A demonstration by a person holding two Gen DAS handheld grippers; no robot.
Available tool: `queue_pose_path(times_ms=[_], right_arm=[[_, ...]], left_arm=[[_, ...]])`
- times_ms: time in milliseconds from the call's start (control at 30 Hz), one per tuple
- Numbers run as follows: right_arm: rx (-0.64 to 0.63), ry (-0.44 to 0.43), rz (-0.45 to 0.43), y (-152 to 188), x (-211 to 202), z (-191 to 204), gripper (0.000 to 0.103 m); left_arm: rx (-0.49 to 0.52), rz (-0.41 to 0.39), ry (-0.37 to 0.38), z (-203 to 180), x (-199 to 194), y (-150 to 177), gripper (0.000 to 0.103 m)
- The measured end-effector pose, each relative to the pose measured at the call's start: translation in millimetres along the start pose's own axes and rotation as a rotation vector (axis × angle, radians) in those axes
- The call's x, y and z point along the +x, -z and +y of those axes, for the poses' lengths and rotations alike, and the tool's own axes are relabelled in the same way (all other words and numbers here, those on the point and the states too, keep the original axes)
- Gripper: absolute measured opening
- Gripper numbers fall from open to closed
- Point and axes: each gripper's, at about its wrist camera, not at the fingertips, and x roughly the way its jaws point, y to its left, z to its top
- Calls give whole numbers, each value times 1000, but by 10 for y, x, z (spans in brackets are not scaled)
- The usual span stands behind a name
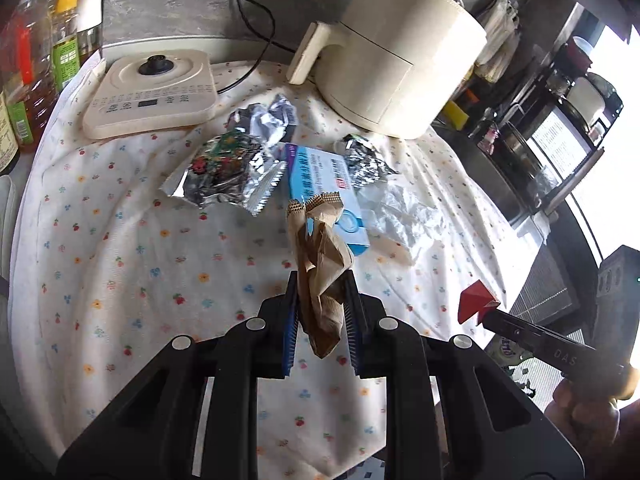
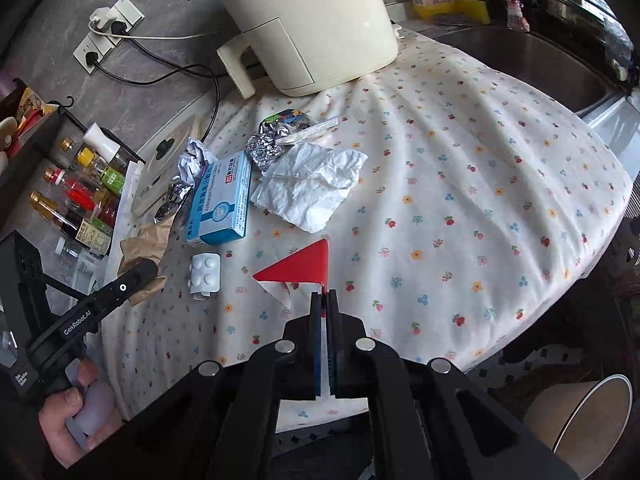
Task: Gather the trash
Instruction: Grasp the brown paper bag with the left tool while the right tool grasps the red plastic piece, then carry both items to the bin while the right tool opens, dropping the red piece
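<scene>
My left gripper (image 1: 322,280) is shut on a crumpled brown paper wrapper (image 1: 320,248), held above the flowered cloth (image 1: 120,240). My right gripper (image 2: 324,296) is shut on a red and white paper scrap (image 2: 300,268), also seen as the red scrap (image 1: 476,298) in the left wrist view. On the cloth lie a blue medicine box (image 2: 222,200), a white tissue (image 2: 312,184), a pill blister (image 2: 206,272) and several foil wrappers (image 1: 224,168). The brown wrapper (image 2: 146,246) shows at the left of the right wrist view.
A cream air fryer (image 1: 400,52) stands at the back, a cream kettle base (image 1: 152,92) to its left. Sauce bottles (image 2: 80,200) line the counter. A sink (image 2: 540,64) lies at the back right. A paper cup (image 2: 580,420) sits low beyond the table edge.
</scene>
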Motion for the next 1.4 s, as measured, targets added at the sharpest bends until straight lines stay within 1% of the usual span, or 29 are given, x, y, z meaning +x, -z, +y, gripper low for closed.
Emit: queue_pose_path(times_ms=[67, 267, 567, 867, 1167, 1200, 1267, 1333, 1400], right_arm=[[31, 8, -16, 61, -148, -191, 3], [102, 49, -64, 236, -547, -718, 3], [271, 145, -132, 648, -1110, -1609, 3], [459, 253, -175, 1216, -1601, -2501, 3], [609, 356, -198, 1835, -2061, -3174, 4], [623, 368, -198, 1901, -2103, -3239, 7], [651, 386, -198, 2044, -2189, -3373, 7], [675, 393, -185, 2168, -2234, -3509, 12], [697, 418, -189, 2299, -2302, -3620, 48]], left_arm=[[39, -2, 10, -230, 5, 19, 21], [95, 14, 66, -809, 53, 129, 21], [247, 101, 158, -1755, 274, 453, 21], [402, 194, 267, -2730, 455, 920, 21], [522, 289, 364, -3559, 636, 1460, 21], [533, 299, 374, -3648, 657, 1528, 21], [555, 319, 393, -3816, 702, 1663, 21], [573, 338, 409, -3965, 748, 1795, 21], [587, 356, 424, -4092, 785, 1924, 21]])
